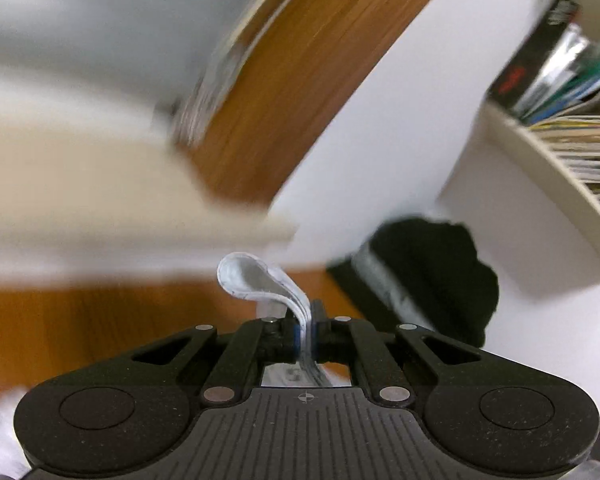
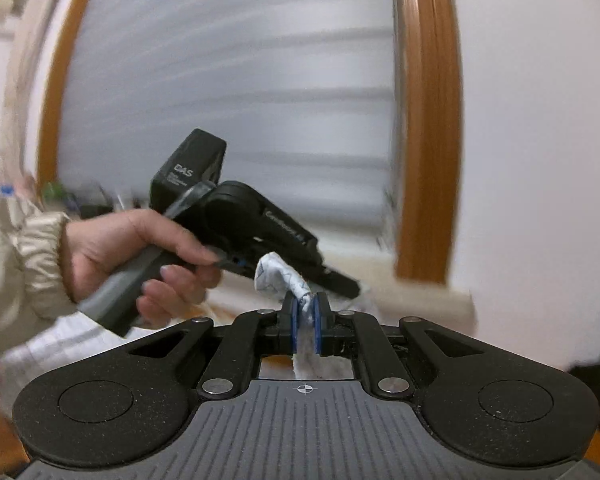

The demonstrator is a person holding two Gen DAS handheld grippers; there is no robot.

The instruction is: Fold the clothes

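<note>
My left gripper (image 1: 307,330) is shut on a fold of white cloth (image 1: 256,280) that curls up out of its blue pads. My right gripper (image 2: 306,318) is shut on a bunched edge of white patterned cloth (image 2: 278,276) that sticks up between its pads. In the right wrist view a hand (image 2: 140,256) in a shiny beige sleeve holds the other gripper's grey handle (image 2: 124,292) just left of and ahead of my right gripper. More white cloth (image 2: 56,344) hangs below that hand. Both views are blurred.
A wood-framed window with white blinds (image 2: 236,112) fills the background. A cream shelf with books and magazines (image 1: 572,136) stands at the right in the left wrist view. A black garment (image 1: 432,276) lies against the white wall. Wooden floor (image 1: 100,316) shows below.
</note>
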